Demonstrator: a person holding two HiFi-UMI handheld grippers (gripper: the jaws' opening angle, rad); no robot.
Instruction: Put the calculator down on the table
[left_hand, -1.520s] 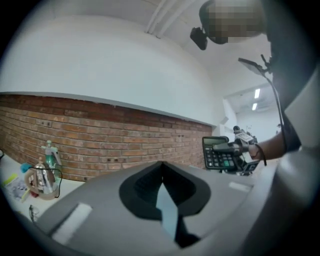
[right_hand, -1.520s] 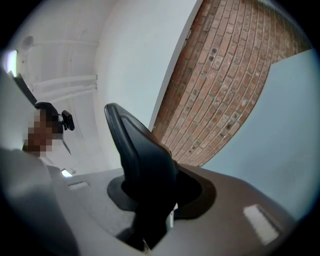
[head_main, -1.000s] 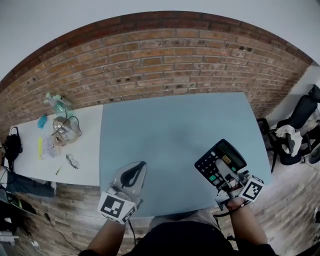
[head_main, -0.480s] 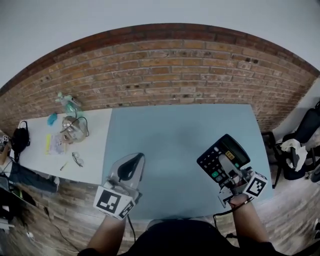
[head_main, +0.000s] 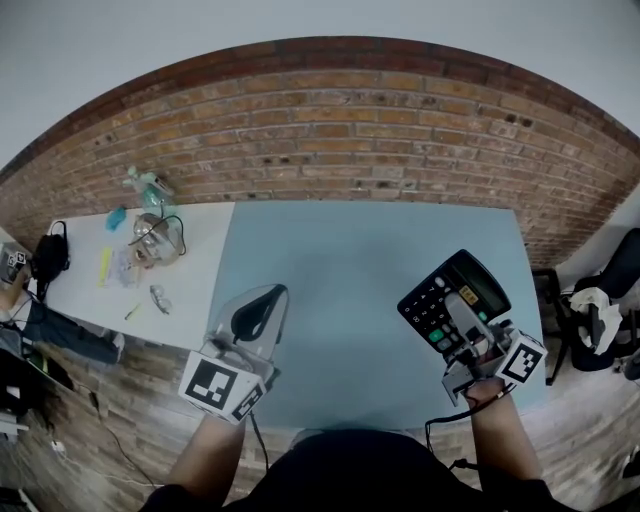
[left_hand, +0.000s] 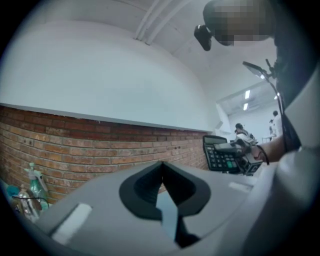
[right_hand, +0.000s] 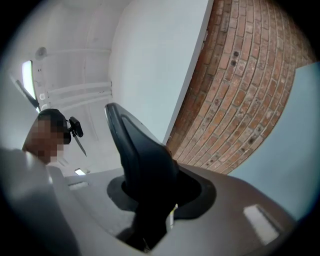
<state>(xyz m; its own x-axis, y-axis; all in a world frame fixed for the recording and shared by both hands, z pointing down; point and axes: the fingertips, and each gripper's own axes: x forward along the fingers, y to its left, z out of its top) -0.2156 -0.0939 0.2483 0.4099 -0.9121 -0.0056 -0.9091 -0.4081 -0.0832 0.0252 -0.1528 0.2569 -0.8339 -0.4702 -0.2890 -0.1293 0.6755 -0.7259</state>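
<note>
A black calculator with a green key hangs above the right front part of the blue-grey table. My right gripper is shut on its near end, one finger lying over the keys. In the right gripper view the calculator stands edge-on as a dark slab between the jaws. My left gripper hovers over the table's front left, its jaws together with nothing in them. In the left gripper view the jaw tips meet in a seam, and the calculator shows at the right.
A brick wall runs behind the table. To the left stands a white table with a spray bottle, a glass bowl and small items. A black bag hangs at its far end. A chair with clothes stands at the right.
Both grippers have risen a little above the table. The calculator has gone up with the right gripper, still gripped. The left gripper's jaws stay together.
</note>
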